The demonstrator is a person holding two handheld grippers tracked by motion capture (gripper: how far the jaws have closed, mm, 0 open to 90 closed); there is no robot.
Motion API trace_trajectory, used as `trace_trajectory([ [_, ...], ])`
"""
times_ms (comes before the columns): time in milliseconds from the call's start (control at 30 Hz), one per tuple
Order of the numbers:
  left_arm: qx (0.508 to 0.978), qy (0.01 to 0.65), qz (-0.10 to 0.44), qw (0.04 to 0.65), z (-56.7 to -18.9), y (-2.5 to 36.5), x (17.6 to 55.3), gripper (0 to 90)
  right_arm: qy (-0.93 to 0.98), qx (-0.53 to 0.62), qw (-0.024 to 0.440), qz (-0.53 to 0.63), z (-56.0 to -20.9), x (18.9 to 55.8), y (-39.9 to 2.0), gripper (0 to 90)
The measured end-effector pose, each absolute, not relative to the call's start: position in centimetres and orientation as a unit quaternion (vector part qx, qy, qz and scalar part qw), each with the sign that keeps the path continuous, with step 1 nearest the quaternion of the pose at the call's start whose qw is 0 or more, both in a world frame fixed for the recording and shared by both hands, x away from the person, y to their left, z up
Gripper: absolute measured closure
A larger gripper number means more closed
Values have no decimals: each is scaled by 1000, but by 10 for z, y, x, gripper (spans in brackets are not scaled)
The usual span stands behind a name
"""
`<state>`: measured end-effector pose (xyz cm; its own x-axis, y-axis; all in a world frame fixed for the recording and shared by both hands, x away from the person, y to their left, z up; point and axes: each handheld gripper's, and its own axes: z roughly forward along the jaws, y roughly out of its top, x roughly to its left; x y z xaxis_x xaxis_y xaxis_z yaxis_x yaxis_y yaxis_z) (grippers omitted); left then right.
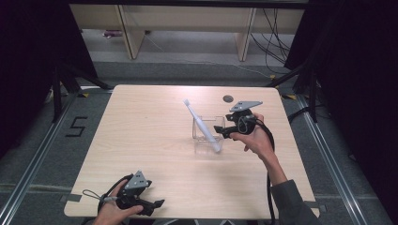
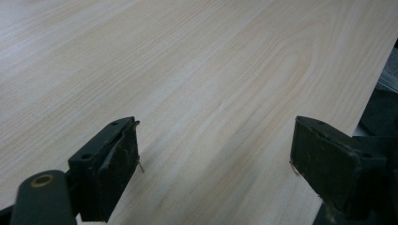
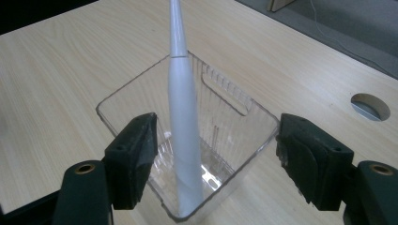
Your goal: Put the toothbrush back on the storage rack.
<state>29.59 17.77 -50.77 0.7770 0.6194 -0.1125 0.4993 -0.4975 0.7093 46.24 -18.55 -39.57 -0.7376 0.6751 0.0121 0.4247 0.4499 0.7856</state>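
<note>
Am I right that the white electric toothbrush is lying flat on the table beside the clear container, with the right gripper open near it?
Not quite: the toothbrush stands leaning inside the clear container, as the right gripper view shows. The right gripper is indeed open near it.

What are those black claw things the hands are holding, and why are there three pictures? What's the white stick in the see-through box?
A person sits at a wooden table and holds a squeeze-tool, called a gripper, in each hand. Each has two black jaws that open and close like pincers.

One picture comes from a camera high above the table. The other two come from small cameras riding on the grippers, looking out between the jaws.

On the table stands a clear plastic box. A white electric toothbrush leans in it, its lower end inside and its brush end poking out over the rim.

The right gripper is next to the box with its jaws wide apart, one each side of the toothbrush, not squeezing it. The left gripper rests near the table's front edge, jaws open, holding nothing.
</note>
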Motion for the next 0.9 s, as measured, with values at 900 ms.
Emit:
trace_trajectory([
  [900,862,320,75,386,-507,176,294,149,821,344,163,426,-398,440,-205,274],
])
